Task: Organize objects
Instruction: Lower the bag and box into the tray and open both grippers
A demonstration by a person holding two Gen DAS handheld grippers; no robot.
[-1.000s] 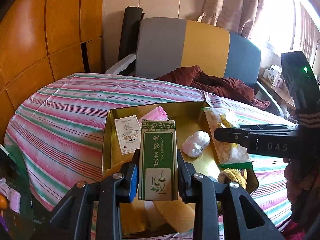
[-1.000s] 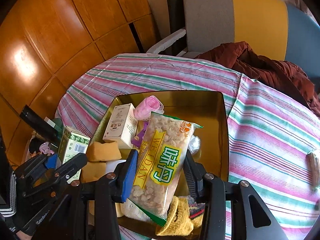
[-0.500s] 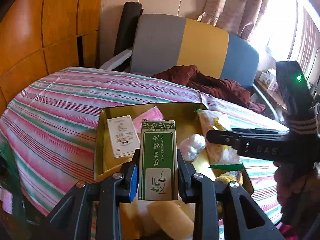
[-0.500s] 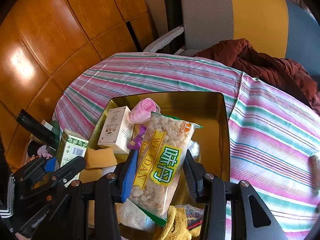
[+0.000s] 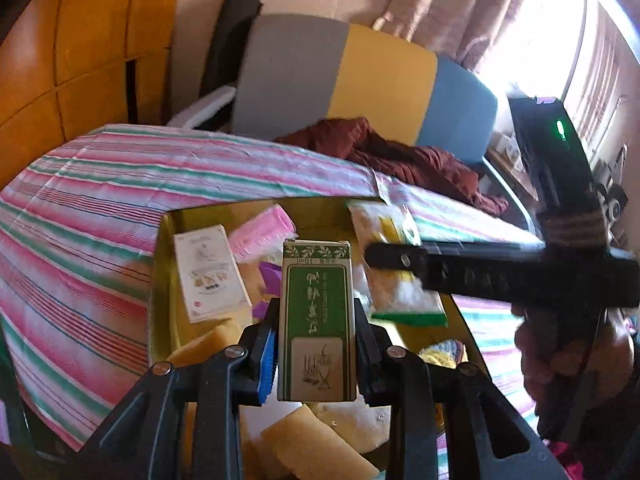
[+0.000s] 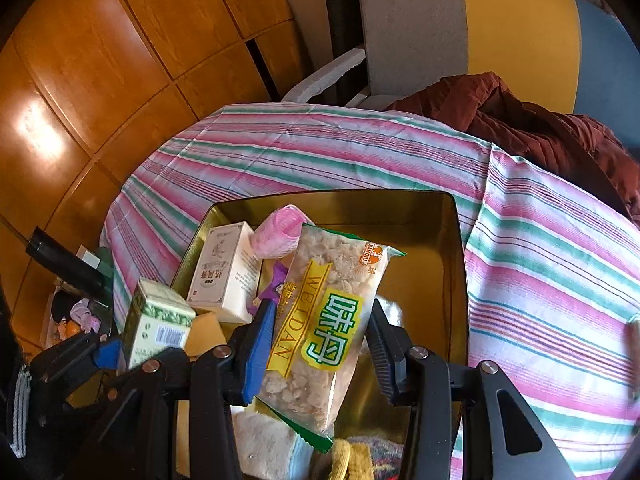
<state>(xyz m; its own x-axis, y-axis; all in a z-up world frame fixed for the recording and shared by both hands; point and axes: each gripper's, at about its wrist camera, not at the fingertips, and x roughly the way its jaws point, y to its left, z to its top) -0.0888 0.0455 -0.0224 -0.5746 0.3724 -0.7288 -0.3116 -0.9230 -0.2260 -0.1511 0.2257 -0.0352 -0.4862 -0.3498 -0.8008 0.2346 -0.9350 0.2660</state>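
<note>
My left gripper [image 5: 316, 320] holds a green and white carton [image 5: 316, 312] upright over the near end of a gold tin tray [image 5: 160, 280]; its jaws are opening slightly with the carton still between the pads. In the right wrist view that carton [image 6: 158, 328] shows at lower left. My right gripper [image 6: 320, 312] is shut on a clear snack bag with yellow print [image 6: 324, 320], hanging above the tray's [image 6: 456, 240] middle. In the left wrist view the bag [image 5: 384, 232] hangs from the right gripper's fingers [image 5: 400, 258].
In the tray lie a white box [image 6: 224, 272], a pink roll [image 6: 280, 232], a purple item, yellow sponges [image 5: 316, 444] and a knitted yellow piece [image 6: 352, 456]. The tray sits on a striped tablecloth [image 6: 320, 152]. Behind are a chair [image 6: 460, 28] with a red-brown garment [image 6: 520, 120], and wood panels at left.
Both grippers have drifted forward over the tray with their loads. In the left wrist view the right gripper and its bag have come in toward the carton.
</note>
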